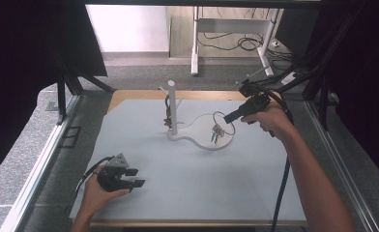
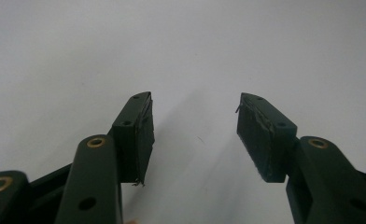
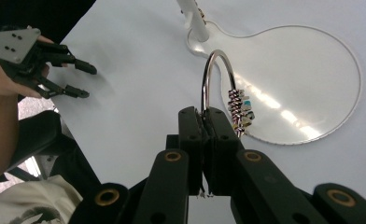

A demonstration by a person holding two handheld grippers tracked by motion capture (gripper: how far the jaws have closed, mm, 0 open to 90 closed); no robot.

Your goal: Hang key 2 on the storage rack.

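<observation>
The key ring [image 3: 212, 79], a large silver loop strung with a cluster of keys [image 3: 239, 109], is pinched at its lower arc between the clenched jaws of the right gripper [image 3: 203, 122]. The loop stands upright over the near edge of the white stand base [image 3: 312, 84], and the keys hang against that glossy, pear-shaped plate. In the high view the ring [image 1: 224, 123] sits above the right half of the base [image 1: 199, 126], with the right gripper [image 1: 227, 116] reaching in from the right.

At the narrow left end of the base rises a white post [image 1: 172, 107] with short pegs; some dark small items [image 1: 167, 113] hang on its left side, too small to identify.

Well toward the near-left corner from the base, the left gripper [image 1: 135, 177] rests low over the mat, its jaws spread apart with nothing between them; its own view shows the pads [image 2: 146, 135] over bare surface.

The base stands on a pale blue-grey mat [image 1: 202, 183] that covers a wooden tabletop [image 1: 129, 94], visible as a strip beyond the post. Grey carpet [image 1: 28, 140] surrounds the table, dark curtains [image 1: 23, 48] flank both sides, and behind are white desk legs [image 1: 195, 48] and loose cables [image 1: 240, 43] on the floor.
</observation>
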